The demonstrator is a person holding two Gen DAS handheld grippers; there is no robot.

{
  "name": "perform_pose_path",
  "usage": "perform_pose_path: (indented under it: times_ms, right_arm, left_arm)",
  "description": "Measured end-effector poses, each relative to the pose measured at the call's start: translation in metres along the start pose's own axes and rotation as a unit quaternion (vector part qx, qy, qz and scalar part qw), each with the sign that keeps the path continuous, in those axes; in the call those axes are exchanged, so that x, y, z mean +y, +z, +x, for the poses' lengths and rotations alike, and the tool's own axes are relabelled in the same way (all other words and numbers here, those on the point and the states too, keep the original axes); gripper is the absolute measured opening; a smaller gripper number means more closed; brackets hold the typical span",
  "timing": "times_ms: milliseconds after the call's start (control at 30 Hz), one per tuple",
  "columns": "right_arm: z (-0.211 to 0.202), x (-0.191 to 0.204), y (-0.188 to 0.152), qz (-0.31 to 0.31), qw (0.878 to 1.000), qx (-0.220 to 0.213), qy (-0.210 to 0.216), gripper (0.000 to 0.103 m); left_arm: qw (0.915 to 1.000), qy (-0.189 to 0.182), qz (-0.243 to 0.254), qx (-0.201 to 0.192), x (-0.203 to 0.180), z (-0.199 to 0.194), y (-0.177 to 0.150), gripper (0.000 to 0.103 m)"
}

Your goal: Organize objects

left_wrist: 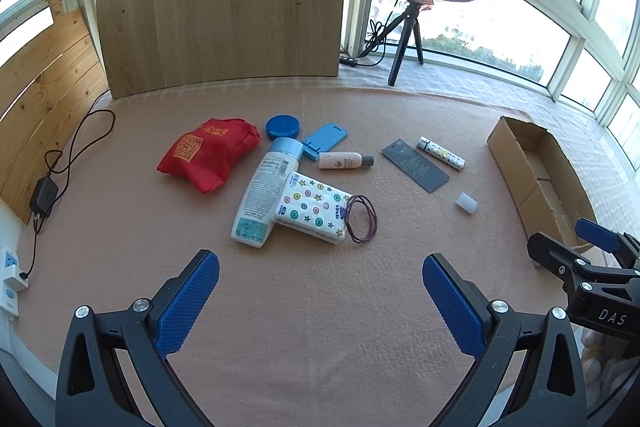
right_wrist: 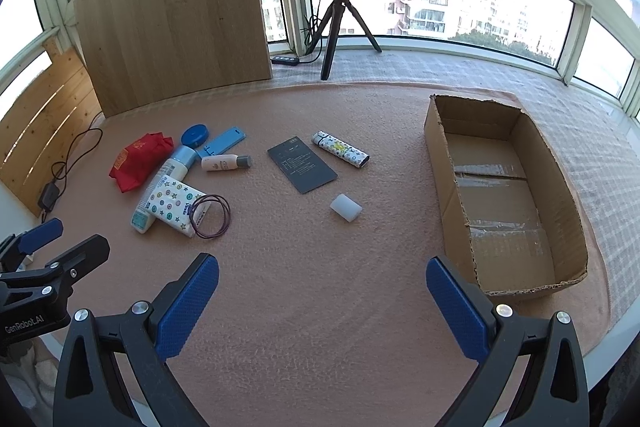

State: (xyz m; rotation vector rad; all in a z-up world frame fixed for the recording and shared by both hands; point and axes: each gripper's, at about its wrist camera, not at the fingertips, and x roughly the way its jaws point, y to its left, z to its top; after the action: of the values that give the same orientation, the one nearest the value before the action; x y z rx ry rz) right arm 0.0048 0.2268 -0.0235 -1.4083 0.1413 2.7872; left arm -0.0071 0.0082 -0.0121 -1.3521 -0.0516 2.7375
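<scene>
On the pink-covered worktop the loose things lie left of centre: a red pouch, a large white bottle under a patterned tissue pack, hair ties, a small bottle, a dark card, a patterned lighter and a white cap; the cardboard box stands open at the right; the left gripper and right gripper hover with fingers apart, holding nothing.

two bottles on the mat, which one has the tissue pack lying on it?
The big white bottle with the light-blue cap; the tissue pack overlaps its lower end. The small bottle with the grey cap lies clear of it.
</scene>
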Motion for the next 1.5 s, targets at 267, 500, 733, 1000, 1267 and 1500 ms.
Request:
perform_pose_path:
  times_ms: [267, 500, 733, 1000, 1267, 1500]
  right_arm:
    - [0.001, -0.014, -0.004, 0.012, 1.0, 0.005, -0.005, 0.103]
    - [0.004, -0.026, -0.007, 0.028, 1.0, 0.013, -0.007, 0.103]
    - [0.005, -0.027, -0.012, 0.023, 0.999, 0.018, -0.012, 0.103]
    - [0.006, -0.042, -0.016, 0.04, 0.998, 0.026, -0.029, 0.103]
    - [0.008, -0.047, -0.018, 0.044, 0.998, 0.032, -0.032, 0.103]
    - [0.01, -0.039, -0.012, 0.033, 0.999, 0.03, -0.023, 0.103]
  left_arm:
    - [0.999, -0.041, 0.002, 0.019, -0.005, 0.029, 0.007, 0.103]
    - [0.9995, -0.019, -0.002, 0.025, 0.007, 0.059, 0.024, 0.095]
    - [0.9994, -0.009, -0.015, 0.03, 0.021, 0.094, 0.06, 0.076]
    - [0.9978, -0.017, -0.012, 0.063, 0.023, 0.141, 0.08, 0.055]
    - [0.9957, -0.025, 0.0, 0.089, 0.023, 0.164, 0.079, 0.051]
    - [0.9929, -0.035, 0.012, 0.113, 0.027, 0.166, 0.064, 0.051]
